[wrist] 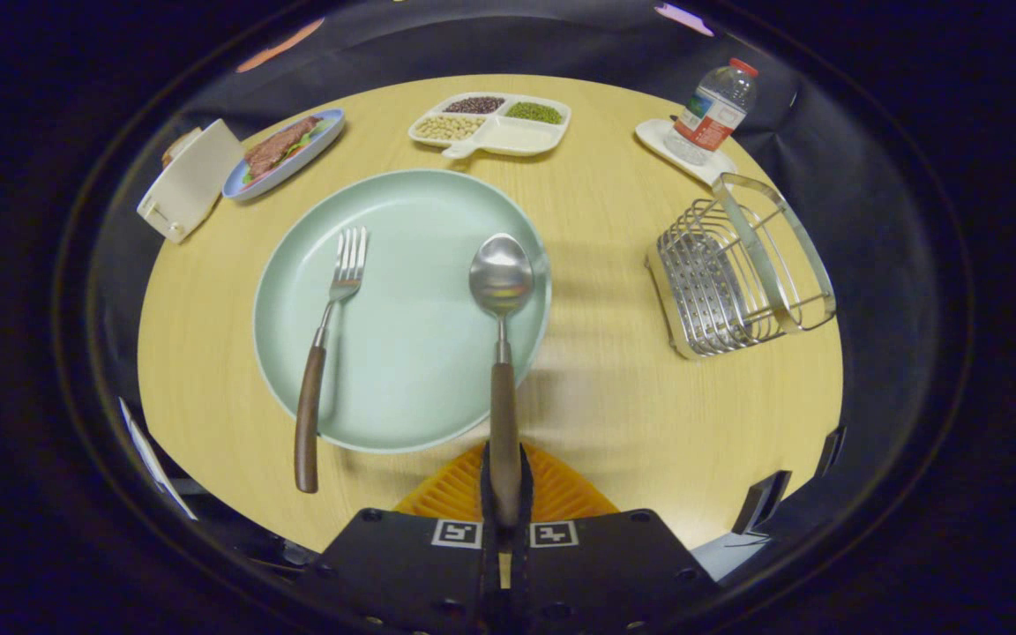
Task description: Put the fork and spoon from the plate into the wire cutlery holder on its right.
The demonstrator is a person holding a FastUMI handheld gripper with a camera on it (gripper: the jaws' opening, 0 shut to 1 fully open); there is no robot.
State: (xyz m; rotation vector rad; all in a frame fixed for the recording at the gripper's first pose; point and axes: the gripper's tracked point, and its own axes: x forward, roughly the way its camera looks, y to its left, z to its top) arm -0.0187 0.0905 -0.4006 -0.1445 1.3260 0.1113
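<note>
- We have the gripper (504,494) closed on the spoon (502,353): both orange fingers (552,494) press the sides of its wooden handle near the tail end.
- The spoon runs straight ahead of us along the fingers' own line, handle at the fingers, bowl far forward. The bowl sits over the right edge of the green plate (402,353); whether it is lifted clear or touching the plate we cannot tell, though the shadow cast to its right suggests it is raised.
- The fork (324,353) lies ahead and to our left, tines on the plate, its wooden handle coming back over the plate's near rim onto the wooden table (614,406). Its long axis is roughly parallel to the spoon, well apart from it.
- The wire cutlery holder (737,265) stands ahead and to our right, apart from the plate, with bare table between. Its open mouth appears to face up and somewhat toward us.
- We judge that the next move turns on this: the holder lies to the right of the spoon's axis, so the spoon must travel sideways and be tipped from lying forward toward standing, to enter the mouth.
- Beyond are a divided tray of beans (490,122), a plate of food (283,152) and a water bottle (715,110), none in the path.
</note>
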